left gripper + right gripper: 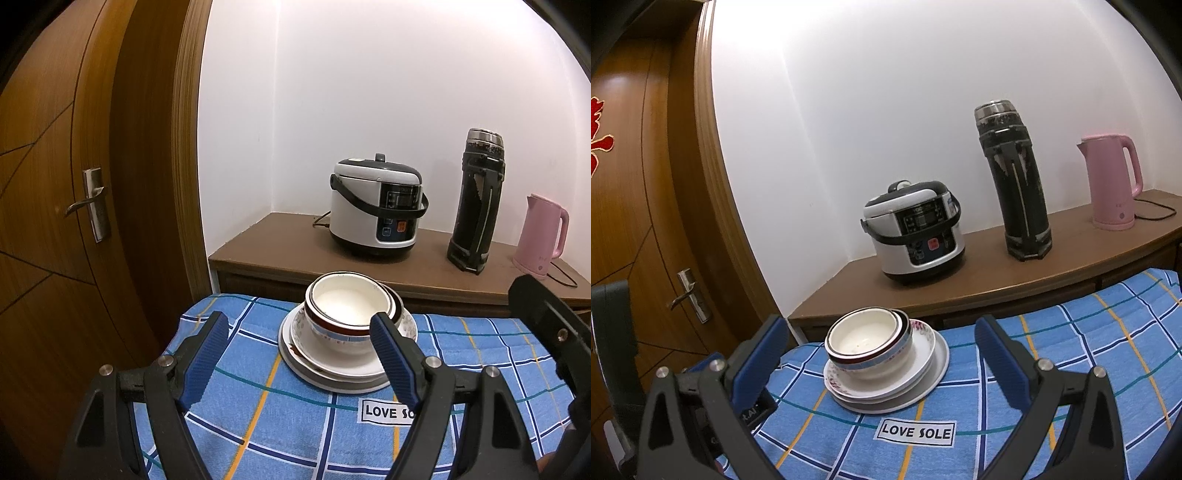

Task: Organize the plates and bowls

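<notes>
In the left wrist view, the left tongs (299,345) are held wide apart and empty, just in front of a stack: nested bowls (349,308) seated on plates (332,373), all on the blue checked cloth (258,417) covering the counter. The stack looks finished, so any further step is best done by nudging only the off-centre bowls, judged gently.

In the right wrist view, the right tongs (881,349) are likewise spread and grip nothing, flanking the same stack. The lowest plate's rim (938,373) should be left untouched; a clean backward withdrawal is advised.
</notes>
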`<state>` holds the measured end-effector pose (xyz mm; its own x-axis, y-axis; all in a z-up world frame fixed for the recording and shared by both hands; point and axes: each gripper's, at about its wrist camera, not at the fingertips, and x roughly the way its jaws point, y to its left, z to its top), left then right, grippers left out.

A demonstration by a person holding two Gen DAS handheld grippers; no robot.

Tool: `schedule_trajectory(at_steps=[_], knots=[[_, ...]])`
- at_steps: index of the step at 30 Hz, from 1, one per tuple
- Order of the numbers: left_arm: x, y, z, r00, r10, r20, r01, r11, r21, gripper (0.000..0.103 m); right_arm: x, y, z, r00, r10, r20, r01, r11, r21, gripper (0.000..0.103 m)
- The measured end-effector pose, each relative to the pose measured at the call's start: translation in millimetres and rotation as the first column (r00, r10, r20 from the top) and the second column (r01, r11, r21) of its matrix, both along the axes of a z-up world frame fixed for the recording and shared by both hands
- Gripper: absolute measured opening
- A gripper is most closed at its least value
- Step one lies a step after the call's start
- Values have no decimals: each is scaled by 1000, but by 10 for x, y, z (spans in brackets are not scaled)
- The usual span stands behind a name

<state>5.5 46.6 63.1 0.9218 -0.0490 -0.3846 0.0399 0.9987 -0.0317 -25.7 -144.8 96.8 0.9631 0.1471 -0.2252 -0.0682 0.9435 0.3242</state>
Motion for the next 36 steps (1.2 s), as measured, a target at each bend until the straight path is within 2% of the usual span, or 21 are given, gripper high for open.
schedule_trajectory(at_steps=[16, 25, 36], knots=[[-19, -18, 31, 1000, 9, 3, -9, 1000, 11, 81, -44, -60, 8, 1000, -17, 2, 17, 1000, 1, 103], [13, -23, 25, 999, 54, -6, -54, 998, 34, 81, -52, -107, 5, 1000, -26, 3, 26, 1000, 10, 103], [7, -59, 25, 999, 42, -15, -42, 999, 32, 81, -54, -144, -2, 1000, -22, 1, 22, 1000, 14, 103]])
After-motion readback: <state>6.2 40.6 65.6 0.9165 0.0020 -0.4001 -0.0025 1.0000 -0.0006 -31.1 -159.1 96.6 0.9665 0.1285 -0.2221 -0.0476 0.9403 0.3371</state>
